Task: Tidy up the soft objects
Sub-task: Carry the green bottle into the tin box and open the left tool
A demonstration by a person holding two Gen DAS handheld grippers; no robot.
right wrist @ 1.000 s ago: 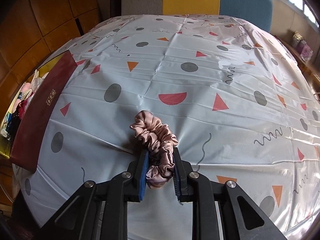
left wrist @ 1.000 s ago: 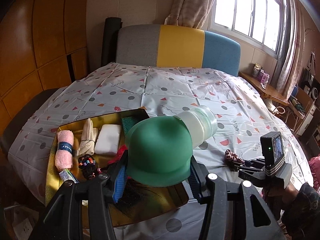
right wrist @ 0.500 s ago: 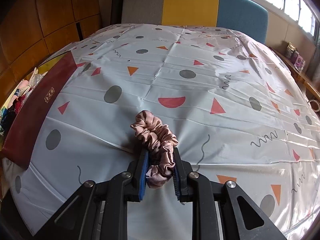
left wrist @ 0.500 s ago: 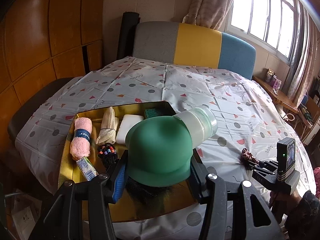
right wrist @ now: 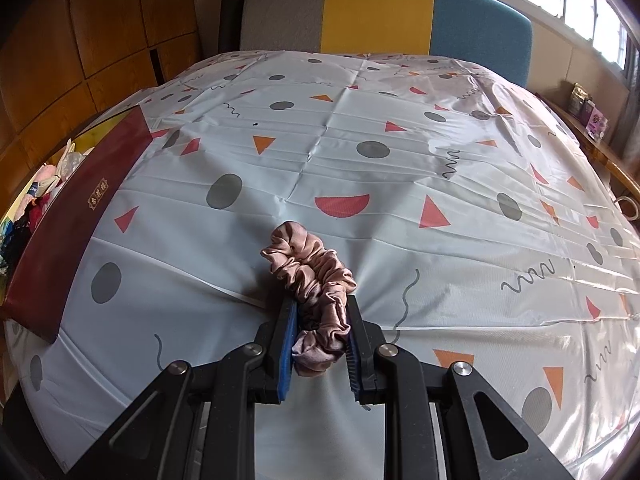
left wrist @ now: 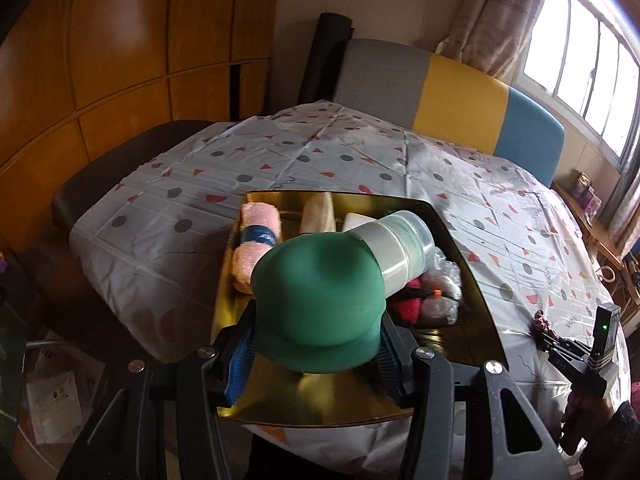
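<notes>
Left gripper point(left wrist: 318, 354) was clamped on a soft green dome-shaped bottle with pale cap point(left wrist: 320, 300), held above the gold rectangular tray point(left wrist: 472, 292). Right gripper point(right wrist: 320, 344) pinched a pink satin scrunchie point(right wrist: 316, 284) between its pads, resting on the patterned plastic tablecloth point(right wrist: 400, 200).

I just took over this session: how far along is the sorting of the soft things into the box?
Done: the gold-lined box already holds a pink rolled towel, a cream cloth, a white block and other small items. In hand: the left gripper clamps a green squeeze bottle over the box; the right gripper is shut on the pink scrunchie, which rests on the tablecloth. Left: both need placing inside.
</notes>
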